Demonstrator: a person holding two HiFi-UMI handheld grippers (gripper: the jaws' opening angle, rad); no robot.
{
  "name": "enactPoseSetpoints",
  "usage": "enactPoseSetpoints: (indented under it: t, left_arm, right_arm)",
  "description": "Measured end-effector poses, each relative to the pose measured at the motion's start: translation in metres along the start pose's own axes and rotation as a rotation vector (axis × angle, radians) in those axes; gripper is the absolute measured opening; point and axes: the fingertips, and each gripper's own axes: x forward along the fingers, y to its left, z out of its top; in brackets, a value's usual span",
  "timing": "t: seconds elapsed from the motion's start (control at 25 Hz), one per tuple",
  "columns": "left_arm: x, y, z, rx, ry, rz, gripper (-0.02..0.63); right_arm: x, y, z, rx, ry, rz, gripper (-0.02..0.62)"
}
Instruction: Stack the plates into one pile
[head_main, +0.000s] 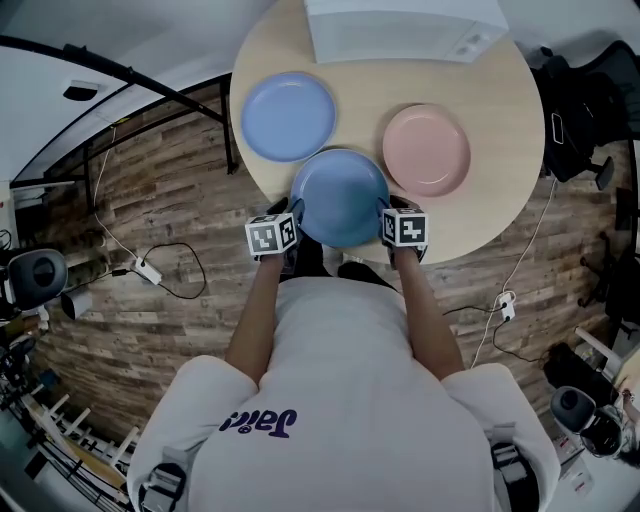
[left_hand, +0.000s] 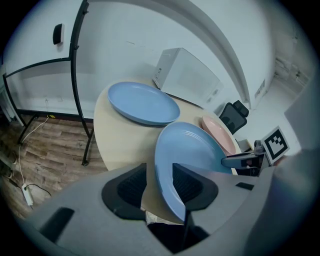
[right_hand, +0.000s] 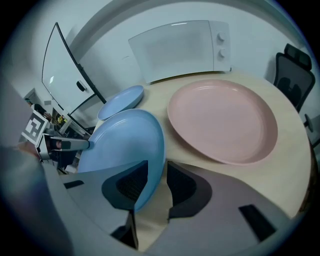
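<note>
We are holding the left gripper (head_main: 294, 214) and the right gripper (head_main: 388, 212) at opposite sides of the round, matte mid-blue plate (head_main: 340, 195), which is sitting at the near edge of the round, pale wooden table (head_main: 500, 120), right in front of us. The left gripper is meeting the plate's left rim and the right gripper its right rim, so the mid-blue plate is lying between the two tools.

In the left gripper view, the left gripper (left_hand: 160, 172) is standing with its jaws apart. The mid-blue plate (left_hand: 187, 150) is running its rim through the gap, close against the right-hand jaw, while bare table is showing between the rim and the other jaw. Across the plate, the right gripper (left_hand: 240, 160) is reaching to the far rim.

In the right gripper view, the right gripper (right_hand: 157, 170) is likewise parted, not clamped. The mid-blue plate (right_hand: 125, 140) is passing its rim between the jaws, hugging the left-hand jaw and leaving a strip of table before the other. The left gripper (right_hand: 65, 145) is showing at the plate's opposite edge.

The round, flat light blue plate (head_main: 288, 116) is lying farther back on the left, and the round, flat pale pink plate (head_main: 427, 150) is lying back on the right. Neither is resting on another plate. A white box-shaped appliance (head_main: 405, 28) is standing at the table's far edge.
</note>
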Motion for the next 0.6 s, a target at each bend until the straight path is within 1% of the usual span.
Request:
enactPoseSetpoints:
  t: [0.08, 0.2, 0.36, 0.44, 0.6]
  left_arm:
    - [0.002, 0.001, -0.003, -0.009, 0.010, -0.005, 0.160]
    - [0.004, -0.001, -0.004, -0.027, 0.018, -0.017, 0.160]
    - [0.012, -0.003, -0.009, -0.105, 0.035, -0.046, 0.150]
    - [0.014, -0.003, -0.009, -0.131, 0.046, -0.032, 0.127]
    - [0.013, 0.002, -0.010, -0.133, 0.082, 0.014, 0.075]
  right_arm:
    - [0.004, 0.003, -0.002, 0.021, 0.002, 0.017, 0.129]
    - [0.008, 0.003, -0.004, 0.049, 0.001, 0.019, 0.129]
    - [0.009, 0.001, -0.006, 0.088, 0.009, 0.023, 0.119]
    - [0.007, 0.000, -0.005, 0.105, 0.009, 0.017, 0.104]
    - [0.004, 0.000, -0.002, 0.110, 0.006, 0.003, 0.104]
